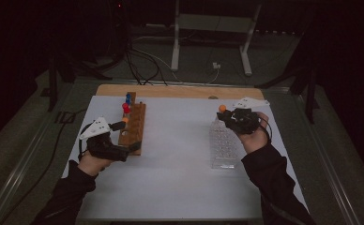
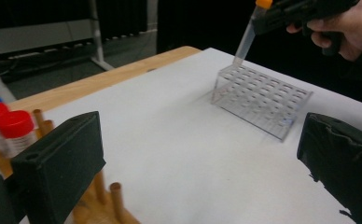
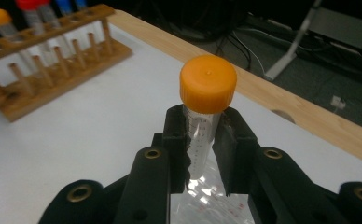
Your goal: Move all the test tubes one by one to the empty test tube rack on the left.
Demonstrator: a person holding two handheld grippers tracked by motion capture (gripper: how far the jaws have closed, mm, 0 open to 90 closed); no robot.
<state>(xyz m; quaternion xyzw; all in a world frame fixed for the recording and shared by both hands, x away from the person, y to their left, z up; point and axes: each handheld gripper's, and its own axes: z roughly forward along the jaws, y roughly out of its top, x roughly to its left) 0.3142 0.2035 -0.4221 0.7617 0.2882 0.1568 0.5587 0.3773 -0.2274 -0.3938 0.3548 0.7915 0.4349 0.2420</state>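
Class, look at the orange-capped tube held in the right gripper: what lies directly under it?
Under the orange-capped tube, clamped in the right gripper, stands the clear plastic rack on the white table. The tube's tip sits at the rack's far corner; whether it is inside a hole cannot be told.

White table (image 1: 180, 187): wooden rack (image 1: 134, 129) left, clear rack (image 1: 223, 146) right.

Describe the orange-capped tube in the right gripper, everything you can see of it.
The tube is a slim, clear plastic one with fine printed scale marks down its side and a ribbed orange screw cap on top. The right gripper is shut on it just below the cap, one pad on each side. In the left gripper view it hangs tilted, its tapered tip just above a far corner of the clear rack; whether it touches the rack is unclear.
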